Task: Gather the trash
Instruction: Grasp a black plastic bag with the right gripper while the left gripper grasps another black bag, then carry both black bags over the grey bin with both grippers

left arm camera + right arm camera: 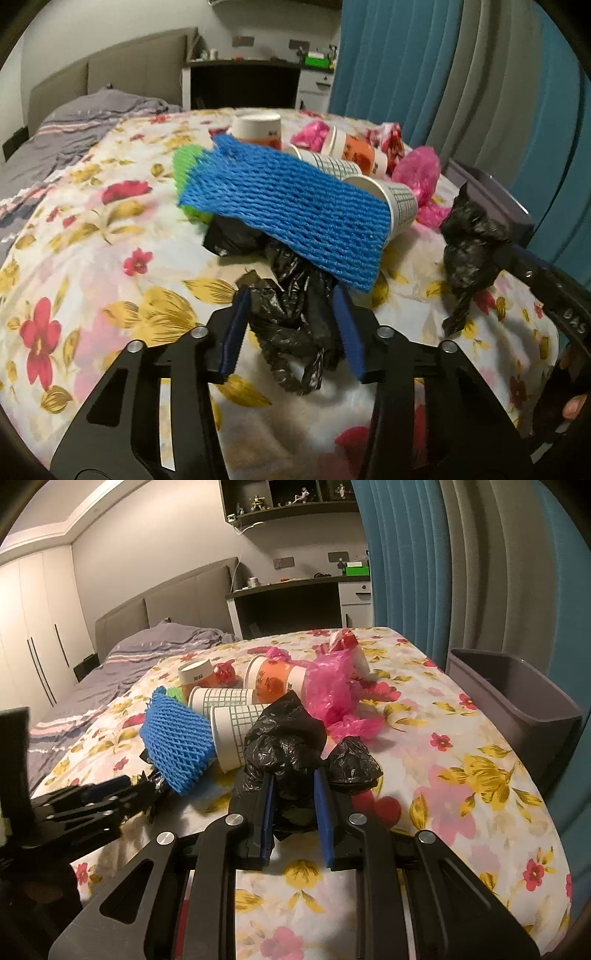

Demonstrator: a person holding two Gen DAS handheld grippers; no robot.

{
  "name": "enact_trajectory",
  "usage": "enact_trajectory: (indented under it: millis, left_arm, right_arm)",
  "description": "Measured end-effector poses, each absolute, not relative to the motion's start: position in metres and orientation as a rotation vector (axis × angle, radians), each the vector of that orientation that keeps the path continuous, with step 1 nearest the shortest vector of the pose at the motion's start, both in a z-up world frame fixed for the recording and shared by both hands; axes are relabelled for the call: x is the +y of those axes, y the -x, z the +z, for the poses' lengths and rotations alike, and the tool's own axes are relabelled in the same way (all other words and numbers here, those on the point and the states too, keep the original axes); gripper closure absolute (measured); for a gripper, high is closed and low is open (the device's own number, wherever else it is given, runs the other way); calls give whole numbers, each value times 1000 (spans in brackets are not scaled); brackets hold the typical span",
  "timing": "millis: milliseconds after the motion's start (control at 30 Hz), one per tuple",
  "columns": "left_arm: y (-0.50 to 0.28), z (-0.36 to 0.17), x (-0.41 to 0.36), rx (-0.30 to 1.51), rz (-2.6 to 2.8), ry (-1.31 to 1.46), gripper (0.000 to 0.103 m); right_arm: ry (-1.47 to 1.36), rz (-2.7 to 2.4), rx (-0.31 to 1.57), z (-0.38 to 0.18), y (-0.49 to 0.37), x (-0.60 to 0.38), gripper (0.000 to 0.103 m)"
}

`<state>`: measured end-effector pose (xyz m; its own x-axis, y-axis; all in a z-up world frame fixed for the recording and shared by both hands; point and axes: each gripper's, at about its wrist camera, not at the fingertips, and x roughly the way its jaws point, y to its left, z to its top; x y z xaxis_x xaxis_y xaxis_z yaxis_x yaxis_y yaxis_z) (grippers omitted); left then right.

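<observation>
Surface: I work over a floral bedspread (461, 775) that carries a heap of rubbish.
My left gripper (291, 295): its blue pads (236, 325) flank a crumpled black plastic bag (291, 317); the jaws stand partly apart, and I cannot tell whether the pads press on the plastic.
My right gripper (293, 779): its jaws are drawn in close and clamp a second wad of black plastic (291, 753), which bulges out above and to either side of the pads.
Blue foam net (288, 210): it lies tilted across the heap, just beyond my left gripper, its near edge over the black bag.
Green foam net (186, 162): it peeks out behind the blue one, at its far left end.
Checked paper cups (225, 701): two lie on their sides, side by side, against the blue net.
Orange paper cups (277, 679): one lies on its side behind the checked pair, another stands upside down further left.
Pink plastic bags (328, 686): crumpled beside the orange cup, right of the cups.
Grey bin (517, 698): it sits at the right edge of the bed, against the blue curtain (406, 554), well apart from the heap.
Other gripper seen from the right: my left gripper shows at the left edge, low beside the blue net.
</observation>
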<state>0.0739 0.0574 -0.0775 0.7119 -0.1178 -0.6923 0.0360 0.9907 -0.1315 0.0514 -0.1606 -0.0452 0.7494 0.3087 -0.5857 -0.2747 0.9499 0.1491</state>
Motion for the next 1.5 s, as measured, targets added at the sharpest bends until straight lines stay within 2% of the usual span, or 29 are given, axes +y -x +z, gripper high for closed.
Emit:
enact_trajectory:
  millis: [33,200,300,367,633,800,900,1000,1067,1300,1500]
  left_arm:
    - [-76,-80,56,786,-91,112,64]
    - [-82,-85,55,822,-118,129,91]
    - [-81,-82,55,804,-123,131,101]
    - [-77,-77,54,776,-111,120,103]
    - [-56,-22,58,579,10,45,103]
    - [-50,8,67,547,-87,147,103]
    - [-67,-9,71,671,-146,262,103]
    - [-83,-33,57,794,-66,134,103]
    - [-82,-39,47,789,-22,50,103]
    - [-72,-21,40,722,-44,0,103]
    - [-63,-28,30,732,-72,-42,103]
  right_arm:
    - [-56,319,648,-45,-51,-161,81]
    - [-63,319,640,-43,-48,-166,81]
    - [-68,315,637,-43,-47,-167,81]
    - [-70,313,634,-42,-45,-168,81]
    - [-78,307,625,-40,-44,-172,81]
    - [-82,307,629,-39,-44,-172,81]
    - [-83,306,622,-36,-41,-174,81]
    - [-86,300,618,-34,-41,-177,81]
    - [-86,295,614,-32,-41,-179,81]
    - [-87,325,593,-26,-38,-175,81]
    - [-100,464,553,-10,-36,-152,81]
